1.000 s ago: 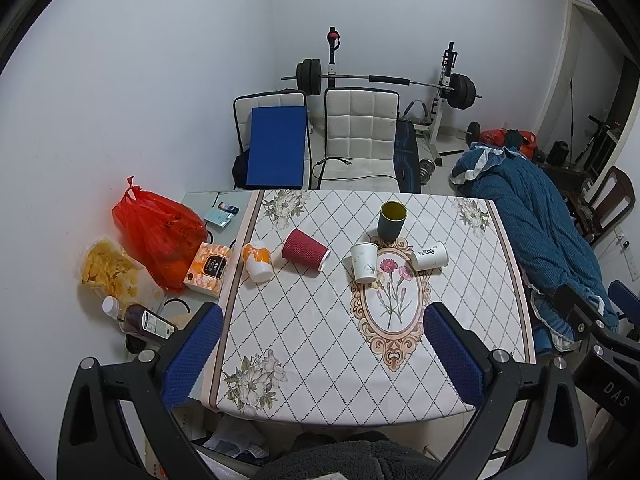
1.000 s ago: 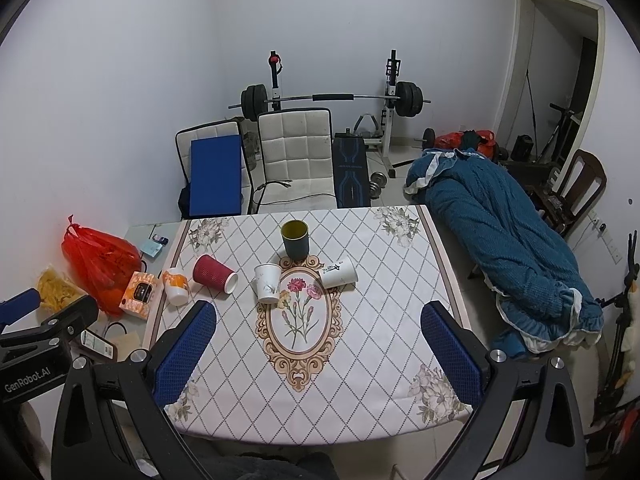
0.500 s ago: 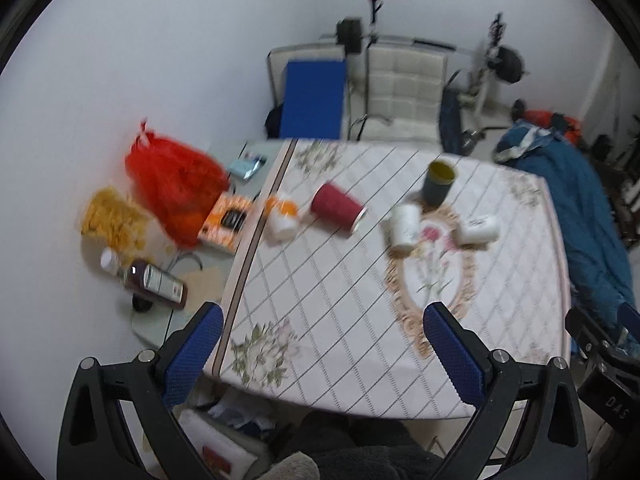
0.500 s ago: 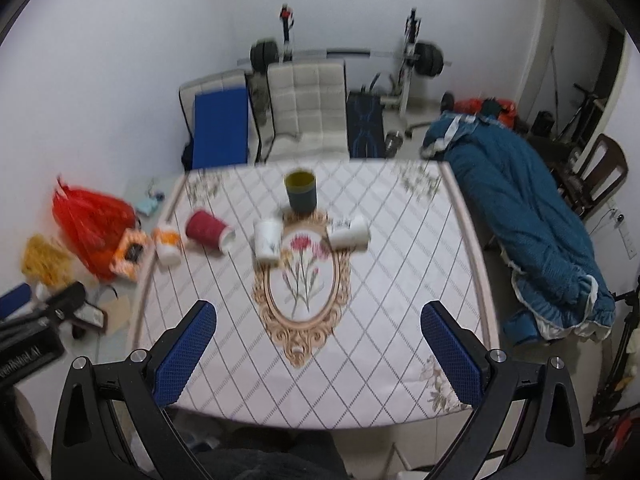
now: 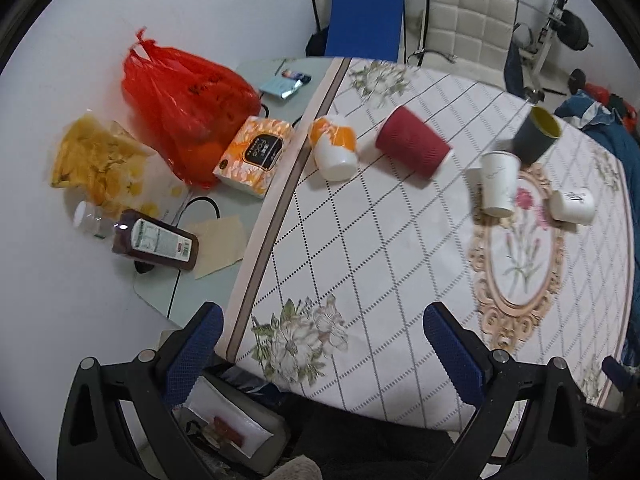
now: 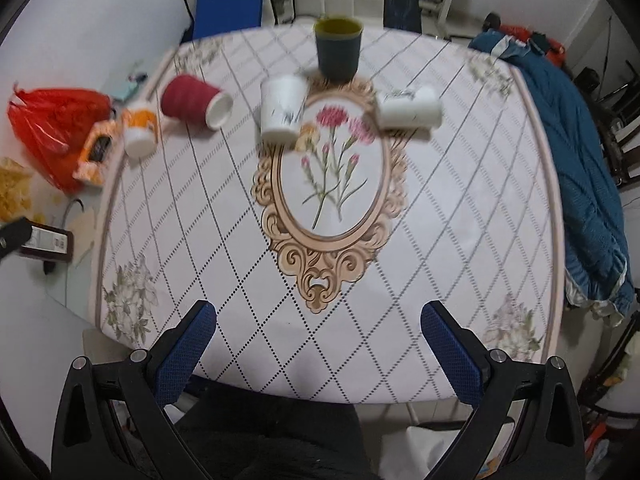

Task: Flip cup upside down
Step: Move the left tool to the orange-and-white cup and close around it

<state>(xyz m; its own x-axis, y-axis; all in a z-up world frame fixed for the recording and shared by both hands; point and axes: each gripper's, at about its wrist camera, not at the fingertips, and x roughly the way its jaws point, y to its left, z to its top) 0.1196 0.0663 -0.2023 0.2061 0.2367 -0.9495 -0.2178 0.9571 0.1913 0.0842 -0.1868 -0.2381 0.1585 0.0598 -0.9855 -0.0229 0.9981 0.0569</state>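
Five cups: seen on the white tablecloth with a dotted diamond grid (image 6: 360,280), all toward its far half.
Dark grey cup with a yellow-green inside (image 6: 338,50): stood upright, mouth up, beyond the oval flower medallion (image 6: 332,184); also seen in the left wrist view (image 5: 536,134).
White paper cup with a small dark print (image 6: 282,108): stood on the medallion's far-left edge, just in front of the grey cup; whether its mouth is up or down cannot be told through the blur (image 5: 498,184).
White paper cup lying on its side (image 6: 408,108): laid at the medallion's far-right edge (image 5: 572,206).
Dark red ribbed paper cup (image 5: 414,142): laid on its side, white inside turned toward the white cups (image 6: 196,100).
Orange-and-white cup (image 5: 334,148): set at the cloth's left border, beside the red cup; it appears tipped over (image 6: 138,130).
Left gripper (image 5: 320,354): held above the near-left corner of the cloth, blue-padded fingers (image 5: 194,350) spread wide, nothing between them.
Right gripper (image 6: 318,350): held above the near edge, fingers (image 6: 450,354) spread wide, nothing gripped, well apart from every cup.
Side clutter: red plastic bag (image 5: 180,92), orange tissue box (image 5: 256,154), brown labelled bottle (image 5: 156,240) and yellow snack bag (image 5: 96,160) seen on the grey surface left of the cloth.
Right side: blue quilt (image 6: 580,168) draped along the table's edge.
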